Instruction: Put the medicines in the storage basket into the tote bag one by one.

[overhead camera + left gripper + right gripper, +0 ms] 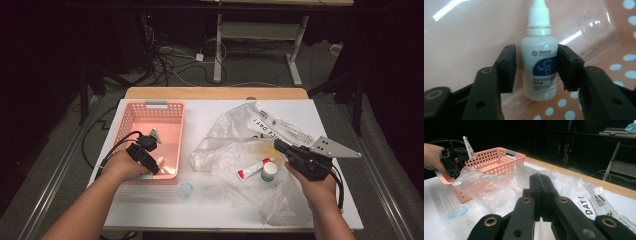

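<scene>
A small white dropper bottle (538, 72) with a blue label stands between the jaws of my left gripper (536, 67), down inside the pink basket (474, 32). The right pad touches the bottle; a thin gap shows at the left pad. In the high view my left gripper (157, 165) reaches into the near end of the basket (170, 107), with the bottle (160, 160) at its tips. My right gripper (540, 192) has its jaws pressed together, and the clear plastic bag (489, 185) rises to their tips. From above, it (278, 145) sits over the bag (235, 150).
A red-and-white tube (254, 168) and a white jar with a green lid (269, 172) lie on the bag. A small blue cap (185, 190) sits on the white table (210, 115) near the basket's front. Cables and table legs lie beyond the far edge.
</scene>
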